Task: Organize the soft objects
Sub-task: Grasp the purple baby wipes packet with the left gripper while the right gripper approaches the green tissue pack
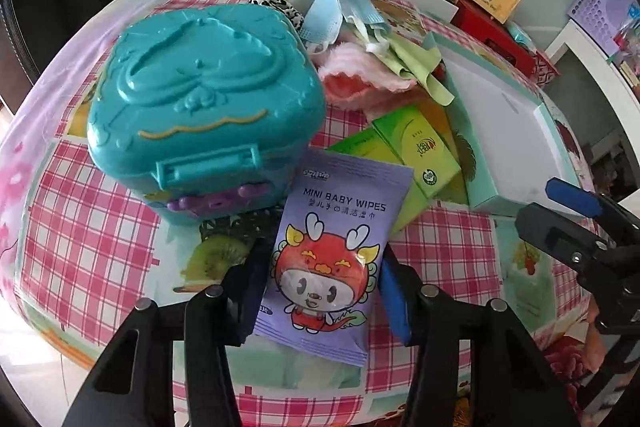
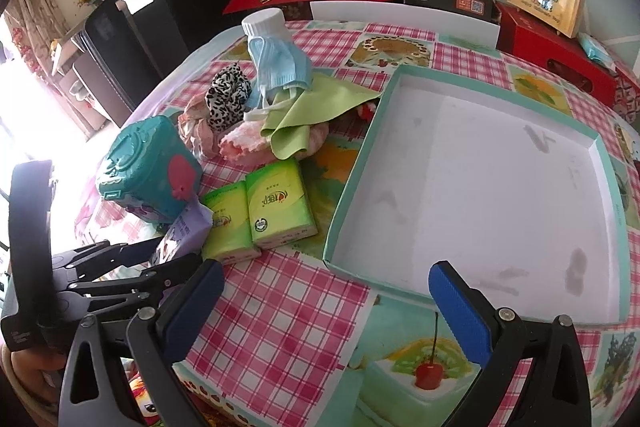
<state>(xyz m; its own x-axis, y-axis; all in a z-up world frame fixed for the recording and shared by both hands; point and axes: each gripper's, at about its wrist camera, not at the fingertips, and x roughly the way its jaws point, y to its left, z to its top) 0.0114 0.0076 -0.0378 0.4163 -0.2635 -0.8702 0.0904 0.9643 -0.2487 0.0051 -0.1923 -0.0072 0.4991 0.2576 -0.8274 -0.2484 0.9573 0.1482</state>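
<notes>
**A:** Two grippers are in view. What does the left gripper have?

**B:** Its blue pads sit against both long edges of the lilac foil packet of mini baby wipes with a red cartoon dragon; the jaws are clamped on it. The packet lies on the pink-checked tablecloth with fruit pictures.

**A:** And the right gripper?

**B:** Released, jaws spread wide with nothing between them. It hangs over the cloth at the near edge of the shallow mint-green cardboard tray with a white floor.

**A:** Take that tray as the landmark. Where is the wipes packet?

**B:** Left of the tray, toward its near corner, outside it. Between packet and tray lie two green pocket tissue packs, side by side, just beside the tray's left wall.

**A:** Further left?

**B:** A teal moulded plastic case with a purple clasp stands left of the tissue packs, touching the packet's far end.

**A:** Beyond those?

**B:** By the tray's far left corner is a soft heap: a fluffy pink cloth, a lime-green wiping cloth draped on it and reaching the tray's corner, and a black-and-white leopard-print fabric piece. A light blue face mask lies on top, leaning on a white plastic bottle with a ribbed cap behind the heap.

**A:** Anything in the tray?

**B:** Only grey smudges on its floor.
</notes>
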